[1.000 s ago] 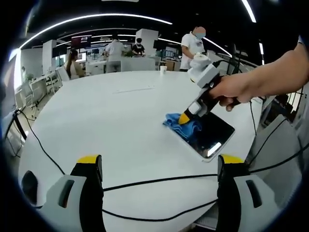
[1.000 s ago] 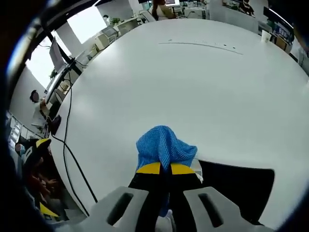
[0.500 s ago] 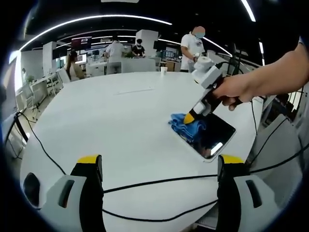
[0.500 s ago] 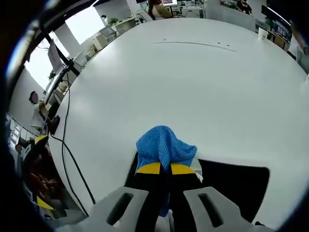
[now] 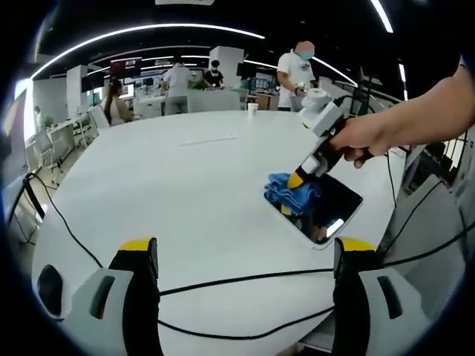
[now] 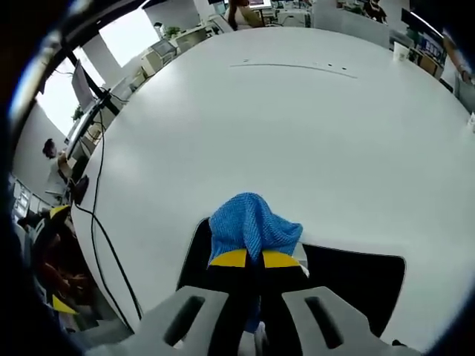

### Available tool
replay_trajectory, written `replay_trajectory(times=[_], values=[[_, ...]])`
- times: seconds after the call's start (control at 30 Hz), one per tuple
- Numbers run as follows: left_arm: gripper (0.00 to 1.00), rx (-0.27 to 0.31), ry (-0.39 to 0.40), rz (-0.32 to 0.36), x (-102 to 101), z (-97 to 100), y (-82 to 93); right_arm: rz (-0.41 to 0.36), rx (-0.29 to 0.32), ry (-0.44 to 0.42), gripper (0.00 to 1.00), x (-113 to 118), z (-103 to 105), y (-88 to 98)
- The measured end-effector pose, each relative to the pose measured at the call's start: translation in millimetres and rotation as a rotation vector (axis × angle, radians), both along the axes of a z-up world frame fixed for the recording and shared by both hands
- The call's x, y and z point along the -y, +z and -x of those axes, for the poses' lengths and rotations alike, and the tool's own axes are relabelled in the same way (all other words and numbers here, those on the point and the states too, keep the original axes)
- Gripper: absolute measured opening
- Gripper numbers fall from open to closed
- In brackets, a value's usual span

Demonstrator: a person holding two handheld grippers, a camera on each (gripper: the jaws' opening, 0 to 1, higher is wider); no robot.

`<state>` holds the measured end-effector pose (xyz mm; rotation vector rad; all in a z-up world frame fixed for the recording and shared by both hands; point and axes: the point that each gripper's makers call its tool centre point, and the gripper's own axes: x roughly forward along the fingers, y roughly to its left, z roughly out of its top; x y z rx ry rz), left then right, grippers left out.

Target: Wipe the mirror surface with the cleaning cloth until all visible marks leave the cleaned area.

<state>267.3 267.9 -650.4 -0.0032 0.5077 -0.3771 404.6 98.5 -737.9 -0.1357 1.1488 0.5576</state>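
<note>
My left gripper (image 5: 245, 256): jaws wide apart, yellow-tipped grey fingers (image 5: 139, 256) rising from the bottom of the left gripper view, nothing between them. Two thin black cables (image 5: 245, 278) cross the table just past the tips.

My right gripper (image 6: 249, 258): yellow-tipped jaws pressed together on the cleaning cloth (image 6: 251, 224), a bunched blue knit-textured wad pushed down onto the mirror (image 6: 356, 285). In the right gripper view the mirror is a flat dark glossy slab with rounded corners, lying on the table under the cloth. In the left gripper view I see it as a rectangle reflecting ceiling lights, close to the table's right edge, cloth on its near-left corner, a hand (image 5: 356, 137) gripping the tool above.

Table (image 6: 297, 133): broad, round, smooth white, wide open surface beyond the mirror. A small cup (image 5: 251, 107) at the far edge. People (image 5: 295, 68) and desks stand further back
</note>
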Motion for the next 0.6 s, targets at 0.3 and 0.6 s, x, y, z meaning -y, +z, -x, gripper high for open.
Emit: replay_trajectory(times=[0.3, 0.6], values=[[0.98, 0.0, 0.01, 0.005, 0.2, 4.7, -1.3, 0.012, 0.004, -0.005, 0.0, 6.5, -2.0, -1.2], [0.98, 0.009, 0.017, 0.005, 0.6, 5.9, 2.3, 0.022, 0.026, -0.007, 0.0, 6.3, 0.6, 0.0]])
